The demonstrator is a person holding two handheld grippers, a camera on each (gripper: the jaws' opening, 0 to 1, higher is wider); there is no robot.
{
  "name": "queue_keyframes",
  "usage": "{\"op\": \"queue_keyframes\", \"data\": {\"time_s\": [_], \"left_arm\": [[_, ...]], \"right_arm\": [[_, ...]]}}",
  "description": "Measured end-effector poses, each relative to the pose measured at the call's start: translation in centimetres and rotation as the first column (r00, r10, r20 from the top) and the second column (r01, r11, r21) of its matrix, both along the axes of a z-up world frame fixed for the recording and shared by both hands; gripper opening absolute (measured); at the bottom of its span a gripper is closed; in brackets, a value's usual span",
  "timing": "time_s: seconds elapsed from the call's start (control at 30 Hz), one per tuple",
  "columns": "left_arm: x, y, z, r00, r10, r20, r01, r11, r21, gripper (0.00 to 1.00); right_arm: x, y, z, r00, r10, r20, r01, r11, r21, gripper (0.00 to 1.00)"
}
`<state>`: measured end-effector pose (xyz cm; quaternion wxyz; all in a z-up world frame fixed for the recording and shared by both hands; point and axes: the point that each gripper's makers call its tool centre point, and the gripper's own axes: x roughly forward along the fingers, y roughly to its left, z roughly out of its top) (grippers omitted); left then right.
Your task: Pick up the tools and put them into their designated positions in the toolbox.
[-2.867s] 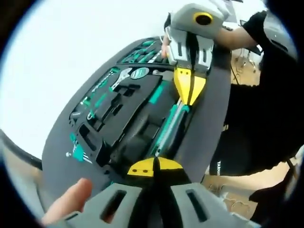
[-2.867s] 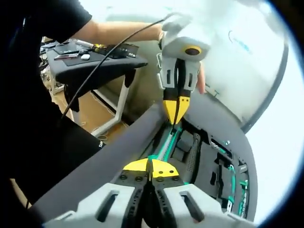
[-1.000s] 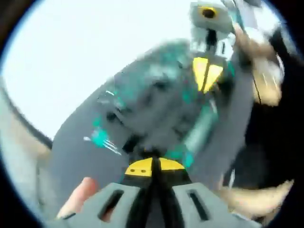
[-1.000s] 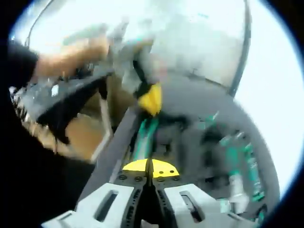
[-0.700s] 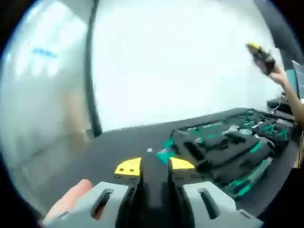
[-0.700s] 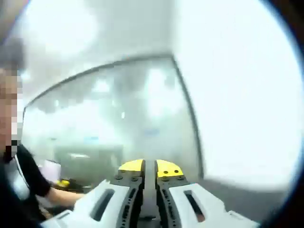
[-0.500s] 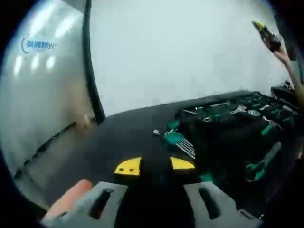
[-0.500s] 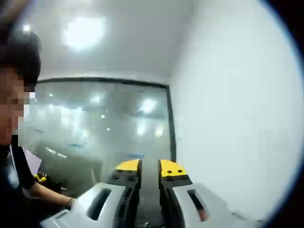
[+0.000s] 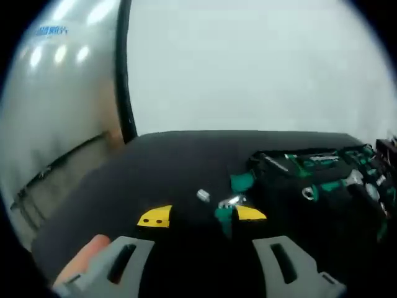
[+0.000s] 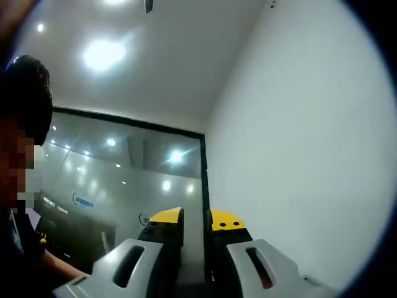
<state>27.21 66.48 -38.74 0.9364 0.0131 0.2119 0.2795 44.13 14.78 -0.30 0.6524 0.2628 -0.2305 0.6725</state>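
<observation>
While the left gripper (image 9: 201, 216) hovers low over the black desk (image 9: 124, 180), its yellow-tipped fingers (image 9: 155, 216) stand wide apart with nothing between them, and a fingertip of the person's hand (image 9: 84, 261) shows at the lower left beside the gripper body. In the left gripper view the gripper points roughly level across the desk toward a white wall (image 9: 260, 62). The toolbox (image 9: 322, 186) lies open on the desk to the right of the fingers, its long axis running away toward the right edge of the view; its dark foam tray holds green-handled tools (image 9: 310, 162), which lie along that same axis in their recesses. A small silver part (image 9: 203, 196) rests on the desk just beyond the fingers, and a green-and-silver tool (image 9: 234, 200) lies beside it, near the right fingertip and next to the near end of the toolbox. A glass partition (image 9: 56, 93) with a dark frame stands at the left. The right gripper (image 10: 196, 218) is tilted upward, away from the desk, facing the ceiling (image 10: 142, 56) and the corner where the partition meets the wall. Its fingers stand slightly apart and hold nothing.
</observation>
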Motion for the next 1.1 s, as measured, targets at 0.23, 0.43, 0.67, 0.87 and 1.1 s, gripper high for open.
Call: {"op": "queue_keyframes", "data": {"time_s": [0.23,0.43,0.67,0.87,1.1], "left_arm": [[3.2,2.1,-2.1,0.998,0.06,0.024,-0.058,0.996,-0.075,0.29],[3.7,2.7,-4.9,0.979,0.2,-0.035,-0.202,0.949,-0.242,0.25],[3.5,1.8,-2.1,0.992,0.115,0.044,-0.109,0.986,-0.123,0.1],[4.0,-5.7,7.7,0.979,-0.188,0.081,0.135,0.892,0.432,0.1],[4.7,-22.8,12.5,0.878,-0.478,-0.027,0.32,0.545,0.775,0.1]], "right_arm": [[1.7,-1.0,0.2,0.999,-0.021,-0.028,0.021,1.0,0.002,0.13],[3.4,-1.4,0.5,0.998,-0.021,-0.061,0.022,0.999,0.023,0.13],[3.8,-0.6,0.0,0.997,-0.033,-0.075,0.032,0.999,-0.004,0.13],[2.1,5.2,-4.5,0.999,0.045,0.022,-0.038,0.963,-0.268,0.13],[-4.4,12.4,-10.9,0.956,0.265,0.127,-0.178,0.867,-0.465,0.1]]}}
